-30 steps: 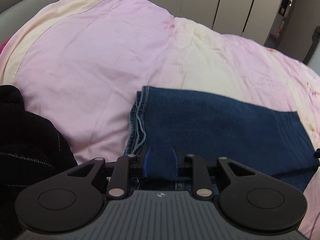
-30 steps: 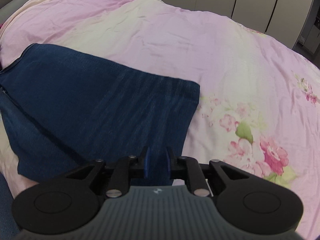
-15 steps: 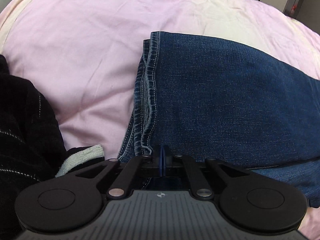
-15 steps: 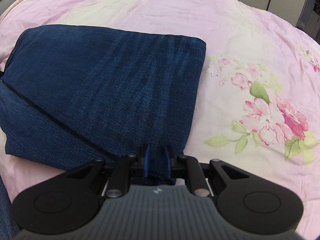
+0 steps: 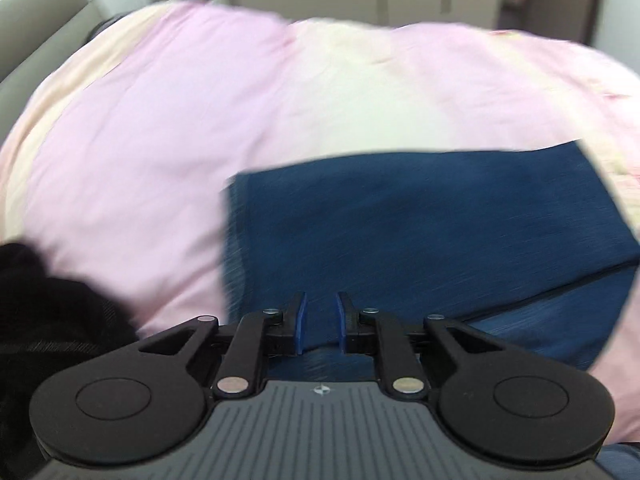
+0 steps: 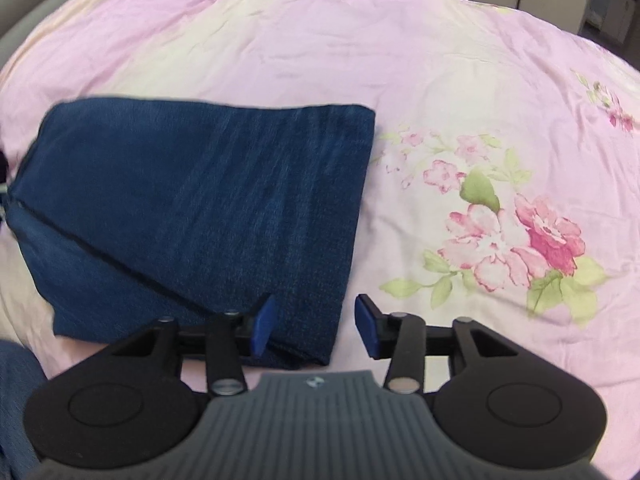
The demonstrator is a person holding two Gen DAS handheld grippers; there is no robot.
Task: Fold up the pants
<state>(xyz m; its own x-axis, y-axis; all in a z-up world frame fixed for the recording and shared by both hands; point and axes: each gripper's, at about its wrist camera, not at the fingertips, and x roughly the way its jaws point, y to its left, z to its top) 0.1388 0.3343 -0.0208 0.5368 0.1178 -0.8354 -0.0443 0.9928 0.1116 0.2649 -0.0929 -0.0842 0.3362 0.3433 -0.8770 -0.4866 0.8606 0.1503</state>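
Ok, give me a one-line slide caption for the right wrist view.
Right gripper opening over the near corner of the folded jeans, pads off the denim, on a pink floral duvet.

No text, label, brand name or number can be read in either wrist view. The only mark is a small pale emblem, a round four-pointed sign without letters, on the ribbed grey body of each gripper: on the left gripper (image 5: 319, 326) it sits at the top middle of the housing, toward 6 o'clock in that view, and on the right gripper (image 6: 314, 325) it sits in the same spot. The left view is blurred, so anything printed on the far cupboards at 12 o'clock cannot be made out.
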